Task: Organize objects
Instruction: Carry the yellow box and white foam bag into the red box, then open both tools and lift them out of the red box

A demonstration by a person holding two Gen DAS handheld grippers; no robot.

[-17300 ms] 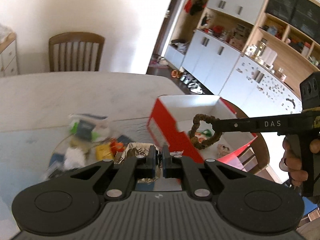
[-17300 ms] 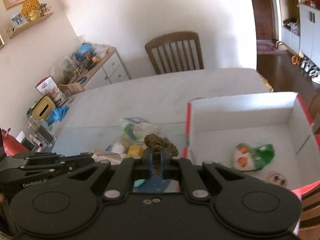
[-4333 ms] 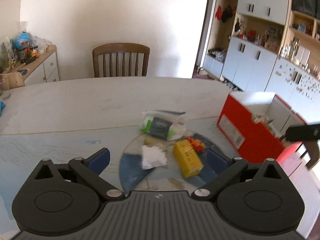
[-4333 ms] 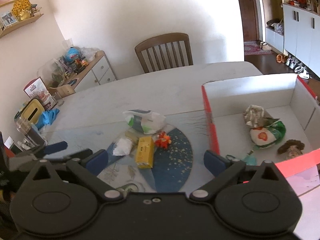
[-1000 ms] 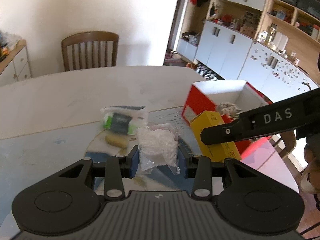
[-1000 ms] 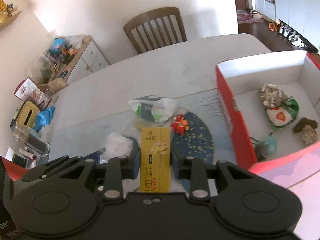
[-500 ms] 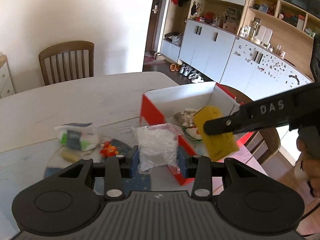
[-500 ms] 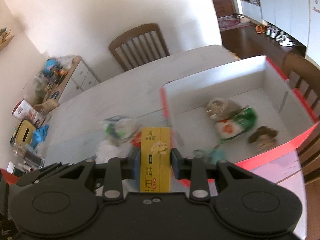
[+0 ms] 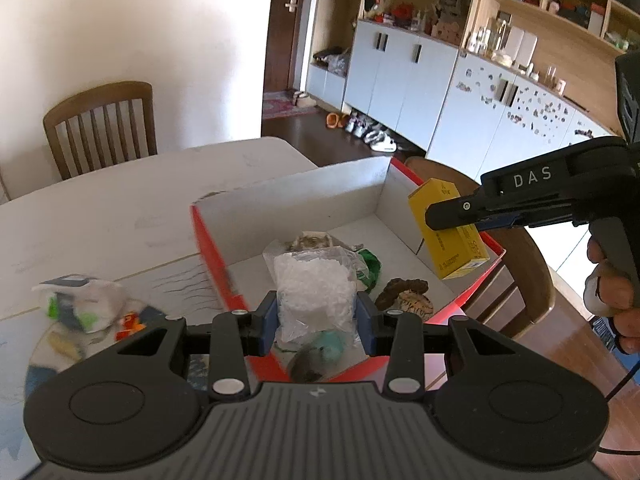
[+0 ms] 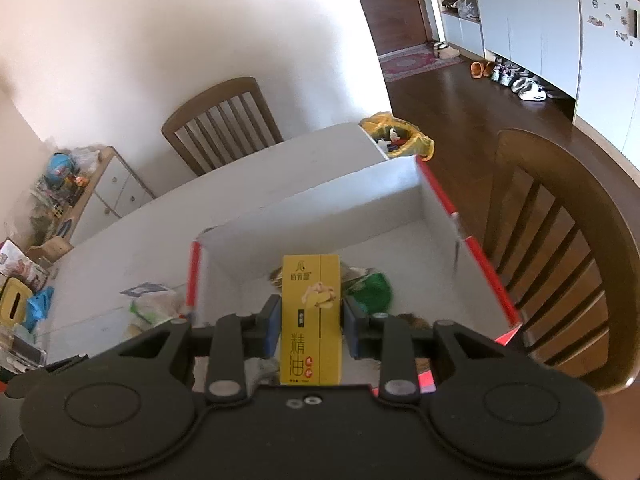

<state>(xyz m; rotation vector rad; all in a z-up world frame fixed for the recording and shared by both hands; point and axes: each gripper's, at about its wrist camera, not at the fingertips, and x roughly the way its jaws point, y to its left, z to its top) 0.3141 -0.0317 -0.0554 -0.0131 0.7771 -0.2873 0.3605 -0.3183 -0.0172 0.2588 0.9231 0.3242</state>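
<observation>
My left gripper [image 9: 316, 316] is shut on a clear bag of white bits [image 9: 315, 292] and holds it over the near edge of the red cardboard box [image 9: 212, 248]. My right gripper [image 10: 308, 326] is shut on a yellow carton [image 10: 311, 320], held above the box [image 10: 480, 260]; the carton also shows in the left wrist view [image 9: 450, 228] over the box's right wall. Inside the box lie a green packet [image 9: 370, 266], a brown scrunchie [image 9: 404, 294] and a teal item [image 9: 328, 350].
On the white table [image 9: 120, 208] left of the box lie a wipes packet [image 9: 78, 304], a small orange toy [image 9: 130, 322] and a blue round mat [image 9: 40, 368]. Wooden chairs stand at the far side [image 9: 100, 124] and right of the box [image 10: 560, 248].
Both grippers have carried their loads to the right, from above the mat to above the box. The box now lies directly under them.
</observation>
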